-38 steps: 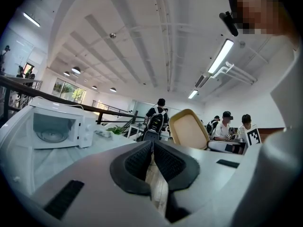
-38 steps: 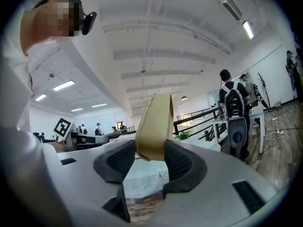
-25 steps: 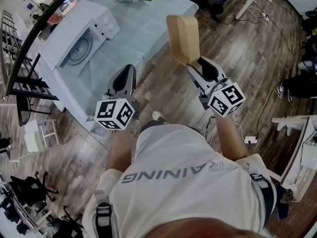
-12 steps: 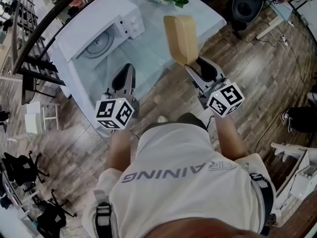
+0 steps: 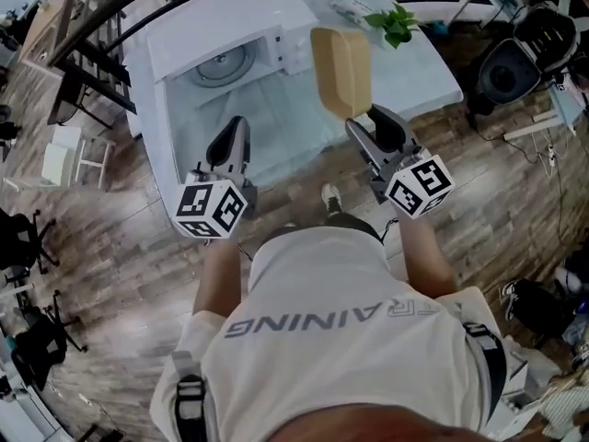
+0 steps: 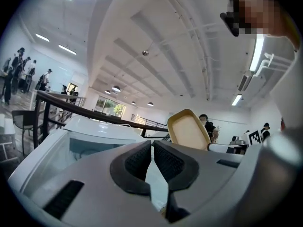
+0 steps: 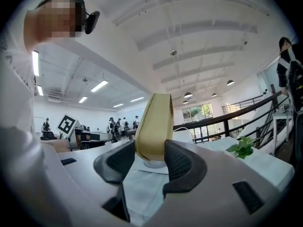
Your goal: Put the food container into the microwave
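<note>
A tan food container (image 5: pixel 341 70) is held up on edge over the table, my right gripper (image 5: pixel 357 122) shut on its near rim. In the right gripper view the container (image 7: pixel 154 126) stands between the two pads. The white microwave (image 5: pixel 221 26) sits at the table's far left with its door (image 5: pixel 167 145) swung open toward me and the glass turntable (image 5: pixel 219 65) showing inside. My left gripper (image 5: pixel 234 129) hovers in front of the open door, shut with nothing between its pads. From the left gripper view the container (image 6: pixel 188 130) shows to the right, above the microwave (image 6: pixel 90 137).
The table (image 5: pixel 423 72) carries a pale blue cloth, and a small green plant (image 5: pixel 394 24) stands at its far right. A black office chair (image 5: pixel 512 67) is to the right of the table. A dark railing (image 5: pixel 101 12) runs behind the microwave. Wooden floor lies around me.
The view has swung round: microwave and table now lie straight ahead and closer. Both grippers keep their pose, the right one still holding the container.
</note>
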Tool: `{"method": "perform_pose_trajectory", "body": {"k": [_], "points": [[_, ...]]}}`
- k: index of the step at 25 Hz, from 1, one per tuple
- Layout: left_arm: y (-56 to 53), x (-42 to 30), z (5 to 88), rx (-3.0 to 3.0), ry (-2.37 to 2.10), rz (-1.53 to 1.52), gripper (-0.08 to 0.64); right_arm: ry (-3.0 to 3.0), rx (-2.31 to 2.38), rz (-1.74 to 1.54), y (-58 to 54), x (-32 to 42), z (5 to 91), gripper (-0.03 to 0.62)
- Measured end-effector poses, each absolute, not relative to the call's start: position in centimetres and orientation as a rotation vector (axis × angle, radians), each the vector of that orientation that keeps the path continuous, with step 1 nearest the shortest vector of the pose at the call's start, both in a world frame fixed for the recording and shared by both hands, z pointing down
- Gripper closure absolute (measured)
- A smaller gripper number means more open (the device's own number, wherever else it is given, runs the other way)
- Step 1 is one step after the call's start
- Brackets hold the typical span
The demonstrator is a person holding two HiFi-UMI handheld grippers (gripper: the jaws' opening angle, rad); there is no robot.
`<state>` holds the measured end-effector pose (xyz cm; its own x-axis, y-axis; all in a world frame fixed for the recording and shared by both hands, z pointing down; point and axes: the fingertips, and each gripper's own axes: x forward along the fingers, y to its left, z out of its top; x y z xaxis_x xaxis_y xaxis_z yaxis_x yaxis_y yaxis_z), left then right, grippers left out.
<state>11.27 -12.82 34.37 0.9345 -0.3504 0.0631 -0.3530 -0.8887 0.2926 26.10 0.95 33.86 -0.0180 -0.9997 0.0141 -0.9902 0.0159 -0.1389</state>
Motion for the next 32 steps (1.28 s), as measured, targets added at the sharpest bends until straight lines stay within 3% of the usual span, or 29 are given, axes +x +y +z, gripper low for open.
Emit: {"method": "perform_pose_trajectory", "body": {"k": [14,32], "points": [[-20.0,15.0,38.9,2.626,-1.005,0.061,0.515,2.521,-1.680,-0.306,-12.3,32.9,38.9,0.383],[-18.6,11.5,39.5,2.452,-1.378,0.063,0.515,2.809,-1.191,-0.485,-17.4,28.0,43.4,0.383]]}}
